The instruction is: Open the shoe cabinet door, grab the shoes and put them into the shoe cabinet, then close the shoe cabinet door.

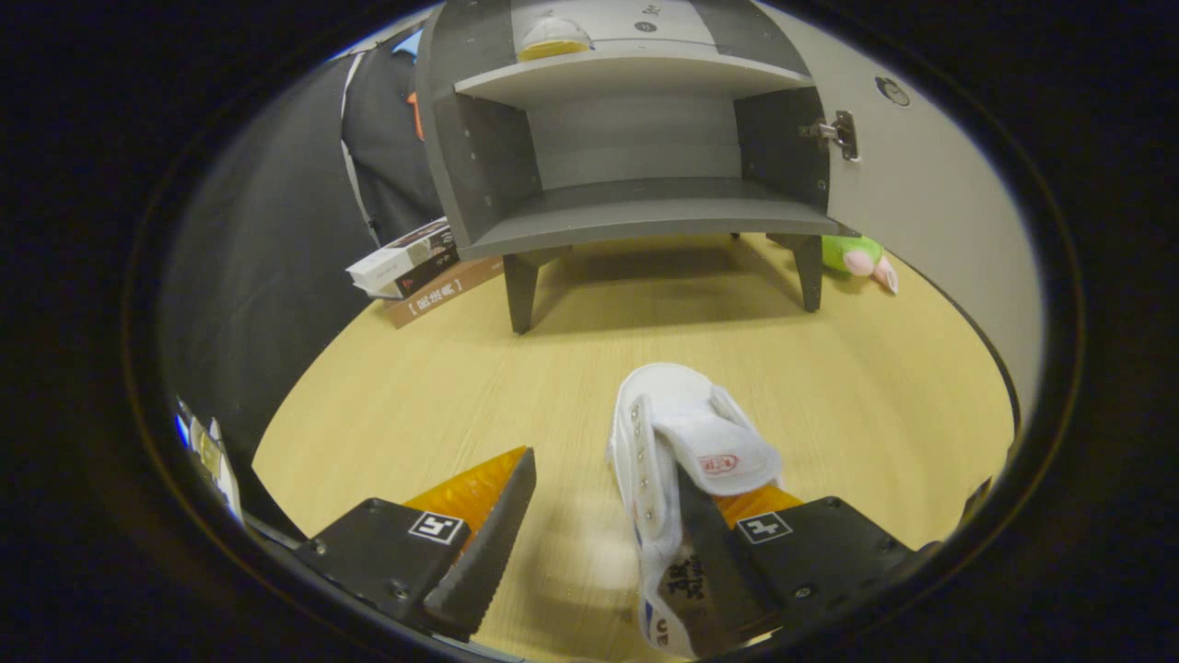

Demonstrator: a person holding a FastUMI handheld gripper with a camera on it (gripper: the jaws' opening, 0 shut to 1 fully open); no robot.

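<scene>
A white shoe [677,442] with a strap and a red tag lies on its side on the wooden table [414,405]. My gripper [605,463] is open and low over the table. Its right finger reaches into the shoe's opening, over the printed insole. Its left finger stands apart from the sole, with a gap of bare table between them. Beyond the fingers stands the grey shoe cabinet [636,138] on short legs. Its door [930,203] is swung open to the right on a metal hinge [836,133]. The lower compartment holds nothing; a pale rounded thing [553,39] sits on the upper shelf.
A stack of books [414,267] lies left of the cabinet's front leg. A green and pink plush toy [861,258] lies beneath the open door. A dark cloth wall rises to the left. The table's curved edge runs close on the left and right.
</scene>
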